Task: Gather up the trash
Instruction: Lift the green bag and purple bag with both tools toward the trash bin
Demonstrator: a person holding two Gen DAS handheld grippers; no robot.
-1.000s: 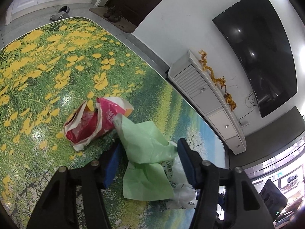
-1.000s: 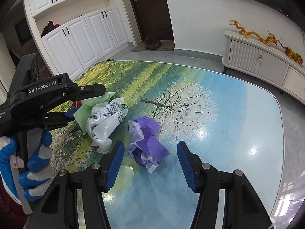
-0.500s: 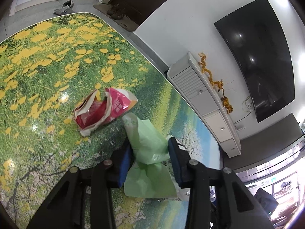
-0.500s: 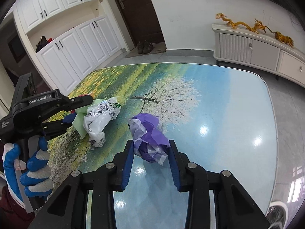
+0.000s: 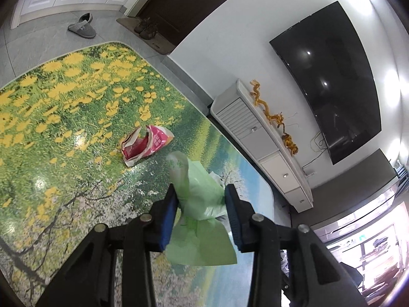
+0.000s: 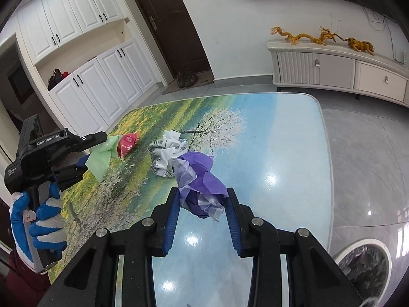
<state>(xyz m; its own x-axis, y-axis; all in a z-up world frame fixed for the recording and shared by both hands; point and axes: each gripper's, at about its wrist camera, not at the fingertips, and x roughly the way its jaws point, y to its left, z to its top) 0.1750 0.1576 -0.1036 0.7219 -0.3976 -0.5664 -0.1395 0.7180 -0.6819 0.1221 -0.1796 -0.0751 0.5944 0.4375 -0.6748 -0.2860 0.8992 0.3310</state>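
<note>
Trash: four crumpled pieces in view.
Green plastic bag (image 5: 202,199): pinched between the blue pads of the left gripper (image 5: 200,206), raised clear of the table (image 5: 64,133), loose end hanging below the jaws. Same bag (image 6: 101,157) visible from the right wrist camera, dangling from the left gripper (image 6: 88,151).
Purple plastic bag (image 6: 200,184): pinched between the pads of the right gripper (image 6: 202,204), bunched and sticking up above the jaws, held above the blue area of the table (image 6: 281,153).
Left jaws: closed on the green bag, pads pressing both sides.
Right jaws: closed on the purple bag, pads pressing both sides.
Red snack wrapper (image 5: 145,147): lying on the table, torn open, well beyond the left gripper, on the yellow-flower area of the print. Also visible (image 6: 127,143) just past the green bag.
White printed plastic bag (image 6: 167,153): lying crumpled on the table near the painted tree, behind the purple bag.
Left hand (image 6: 38,227): blue-and-white glove wrapped around the gripper handle.
Waste bin (image 6: 363,263): on the floor beside the table, at lower right, lined with a dark bag.
Background: white cabinet (image 6: 340,70) against the wall, golden dragon ornaments (image 6: 319,37) on top; television (image 5: 329,76) mounted above; slipper (image 5: 83,25) and shoes (image 6: 186,78) on the floor by the dark door (image 6: 168,28).
</note>
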